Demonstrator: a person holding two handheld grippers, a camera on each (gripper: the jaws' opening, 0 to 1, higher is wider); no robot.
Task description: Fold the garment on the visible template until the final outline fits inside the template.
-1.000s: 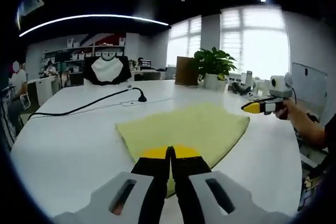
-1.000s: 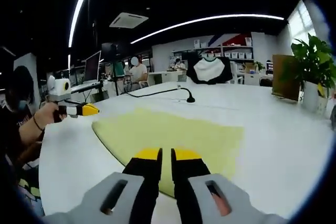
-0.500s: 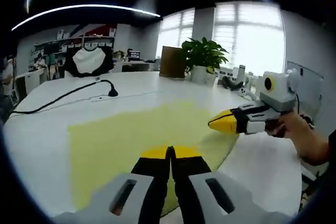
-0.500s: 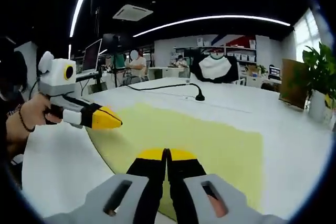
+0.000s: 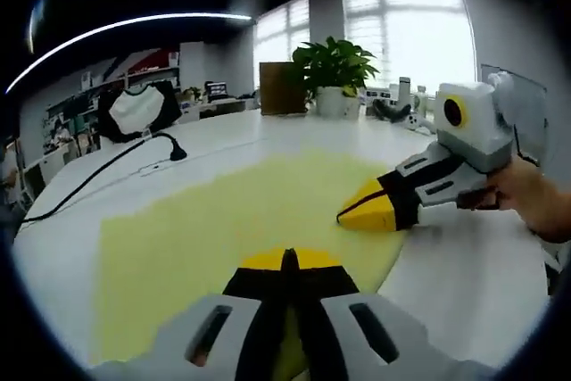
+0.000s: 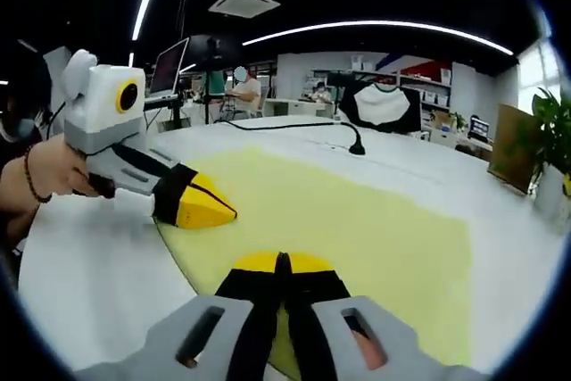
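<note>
A pale yellow garment (image 5: 223, 220) lies flat on the white table (image 5: 446, 283). At the bottom of the left gripper view, my left gripper (image 5: 289, 260) is shut on the garment's near edge. My right gripper (image 5: 350, 214) reaches in from the right, its yellow tip shut at the cloth's rim. In the right gripper view the same garment (image 6: 357, 220) spreads ahead, and my right gripper (image 6: 282, 262) is shut on its near edge. The left gripper (image 6: 219, 211) comes in from the left with its tip at the cloth's border, held by a hand (image 6: 45, 180).
A black cable (image 5: 89, 180) with a plug runs across the far table. A potted plant (image 5: 330, 69) and a brown box stand at the back. A black-and-white top (image 6: 379, 104) hangs on a chair behind. People sit at desks (image 6: 241, 91) in the distance.
The two grippers have come much closer together along the garment's near edge. The right gripper's jaws, slightly apart a second ago, are shut. Both cameras sit lower and nearer the cloth.
</note>
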